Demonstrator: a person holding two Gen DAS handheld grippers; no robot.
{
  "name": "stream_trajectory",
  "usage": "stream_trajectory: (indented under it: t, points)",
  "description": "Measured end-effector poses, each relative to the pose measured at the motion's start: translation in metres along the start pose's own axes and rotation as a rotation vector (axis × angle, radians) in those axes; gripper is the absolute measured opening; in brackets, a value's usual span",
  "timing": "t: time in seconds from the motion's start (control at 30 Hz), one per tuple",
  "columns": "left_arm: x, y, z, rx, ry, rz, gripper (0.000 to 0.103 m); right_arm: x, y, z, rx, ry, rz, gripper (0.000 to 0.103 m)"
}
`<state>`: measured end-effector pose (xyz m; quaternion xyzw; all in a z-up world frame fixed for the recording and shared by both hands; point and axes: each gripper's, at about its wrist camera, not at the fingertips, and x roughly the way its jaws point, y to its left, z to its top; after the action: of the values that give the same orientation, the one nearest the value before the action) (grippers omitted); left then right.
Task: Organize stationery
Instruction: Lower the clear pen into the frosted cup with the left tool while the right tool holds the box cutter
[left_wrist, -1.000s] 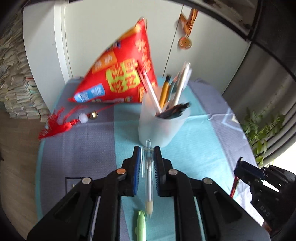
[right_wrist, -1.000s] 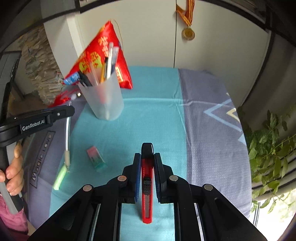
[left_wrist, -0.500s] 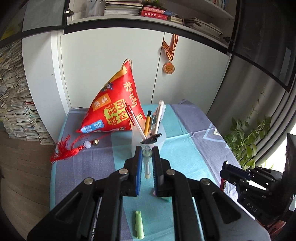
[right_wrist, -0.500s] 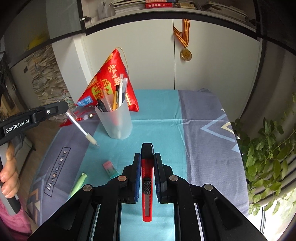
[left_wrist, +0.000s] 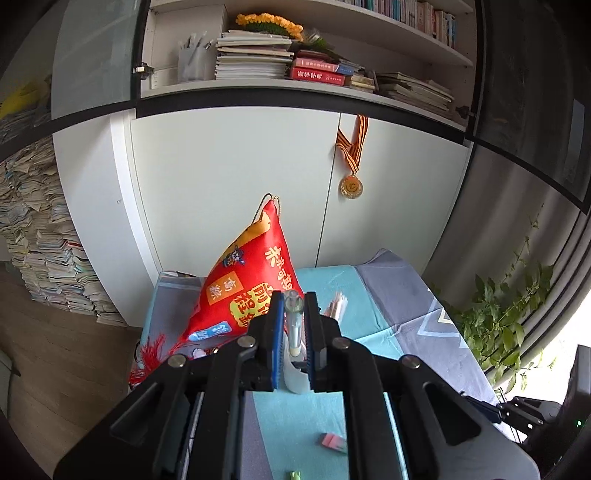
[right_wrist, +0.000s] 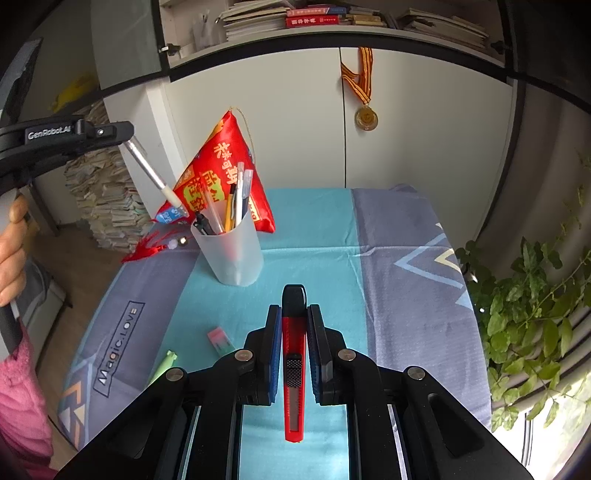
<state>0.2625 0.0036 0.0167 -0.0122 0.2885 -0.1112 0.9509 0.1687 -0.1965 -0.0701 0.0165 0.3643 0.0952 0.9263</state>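
My left gripper (left_wrist: 293, 306) is shut on a clear pen (left_wrist: 294, 325). In the right wrist view that gripper (right_wrist: 110, 133) holds the pen (right_wrist: 151, 173) high, tip slanting down toward the frosted pen cup (right_wrist: 229, 251), which holds several pens. The cup is mostly hidden behind my left fingers in the left wrist view. My right gripper (right_wrist: 293, 314) is shut on a red utility knife (right_wrist: 294, 362) above the teal cloth. A pink-green eraser (right_wrist: 220, 339) and a green pen cap (right_wrist: 162, 371) lie on the cloth left of it.
A red triangular cushion (right_wrist: 225, 173) stands behind the cup, with a red tassel (right_wrist: 147, 247) beside it. A medal (right_wrist: 366, 117) hangs on the white cabinet. A leafy plant (right_wrist: 532, 302) is right of the table. Book stacks (left_wrist: 40, 258) stand at the left.
My left gripper has risen with the pen, now above and left of the cup, tip pointing at it. The right gripper still holds the knife, drawn back slightly.
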Motion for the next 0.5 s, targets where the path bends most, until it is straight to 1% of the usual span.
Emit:
stream_trajectory:
  t: [0.13, 0.27, 0.37, 0.43, 0.5]
  points:
    - [0.024, -0.003, -0.003, 0.011, 0.05, 0.005, 0.009, -0.003, -0.003, -0.001, 0.005, -0.002, -0.007, 0.014]
    - [0.049, -0.006, -0.015, 0.02, 0.107, 0.024, 0.009, -0.006, -0.009, -0.002, 0.022, -0.005, -0.015, 0.014]
    - [0.062, -0.009, -0.024, 0.037, 0.13, 0.047, 0.009, -0.006, -0.011, -0.002, 0.027, -0.007, -0.016, 0.014]
    - [0.064, -0.011, -0.028, 0.049, 0.135, 0.043, 0.01, -0.006, -0.011, -0.001, 0.03, -0.007, -0.014, 0.014]
    - [0.064, -0.011, -0.03, 0.045, 0.152, 0.016, 0.012, -0.005, -0.011, -0.001, 0.03, -0.006, -0.01, 0.014]
